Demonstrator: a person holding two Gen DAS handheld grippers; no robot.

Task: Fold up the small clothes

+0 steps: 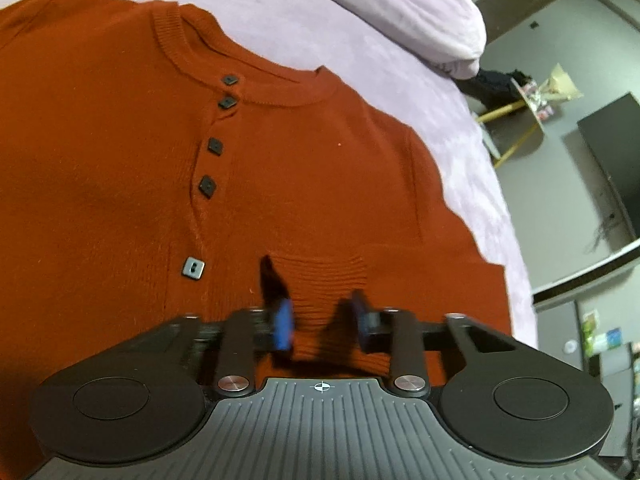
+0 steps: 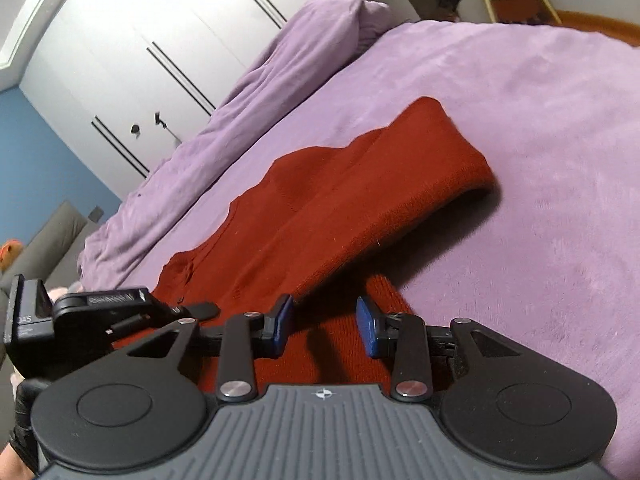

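Rust-red knit sweater (image 1: pixel 120 168) lies flat on lilac bed cover (image 1: pixel 304 28), front up, w/ dark square buttons (image 1: pixel 215 145) in a row from the neckline (image 1: pixel 248 80) toward the hem.

Bare cover all along far side of sweater and to its right edge; bed edge drops off beyond that.

L gripper (image 1: pixel 322 320) over ribbed cuff/hem (image 1: pixel 324 276), blue pads (image 1: pixel 283 326) apart w/ a moderate gap, nothing between them.

R gripper (image 2: pixel 324 326) fingers likewise spread, empty, just above sweater (image 2: pixel 320 208). A sleeve lies folded across the body, long axis running away up-right.

White wardrobe doors (image 2: pixel 132 64) beyond bunched lilac duvet (image 2: pixel 256 92); blue wall (image 2: pixel 36 152) left.
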